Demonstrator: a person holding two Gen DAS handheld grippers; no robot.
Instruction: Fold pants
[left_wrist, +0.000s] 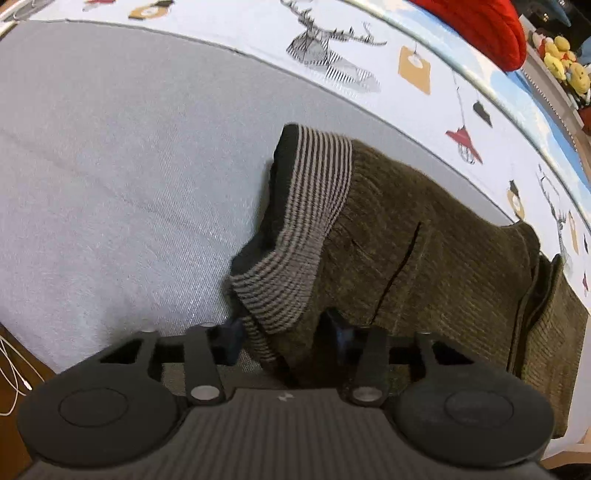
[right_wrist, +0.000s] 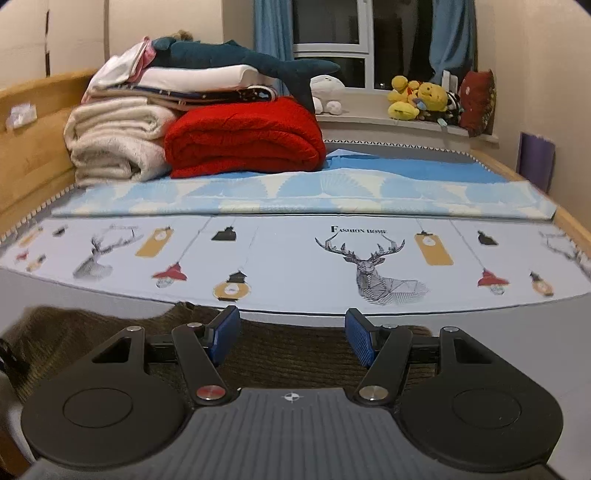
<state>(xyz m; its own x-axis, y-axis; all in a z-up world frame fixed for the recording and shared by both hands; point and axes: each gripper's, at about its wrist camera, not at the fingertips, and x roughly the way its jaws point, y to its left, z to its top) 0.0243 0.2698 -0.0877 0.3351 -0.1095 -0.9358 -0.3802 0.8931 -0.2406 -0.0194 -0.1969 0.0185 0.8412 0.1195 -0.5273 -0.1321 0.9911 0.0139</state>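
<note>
The grey sheet (left_wrist: 110, 177) fills the left half and centre of the left wrist view, bare up to its seam with the printed deer-and-lantern bedcover (left_wrist: 369, 66) along the upper edge. In the right wrist view that bedcover spans the middle band, bounded at upper left by a red folded blanket (right_wrist: 243, 144) and a stack of folded bedding (right_wrist: 122, 140), with wooden bed rails (right_wrist: 29, 155) at both sides. The pants (left_wrist: 424, 251), olive-brown ribbed knit with a striped tan-and-black waistband (left_wrist: 295, 251), lie on the grey sheet at centre right. The left gripper (left_wrist: 284, 332) has its jaws narrowed around the waistband fabric, which sits between the fingers. The right gripper (right_wrist: 291, 339) hovers over the pants with jaws wide and nothing between them.
</note>
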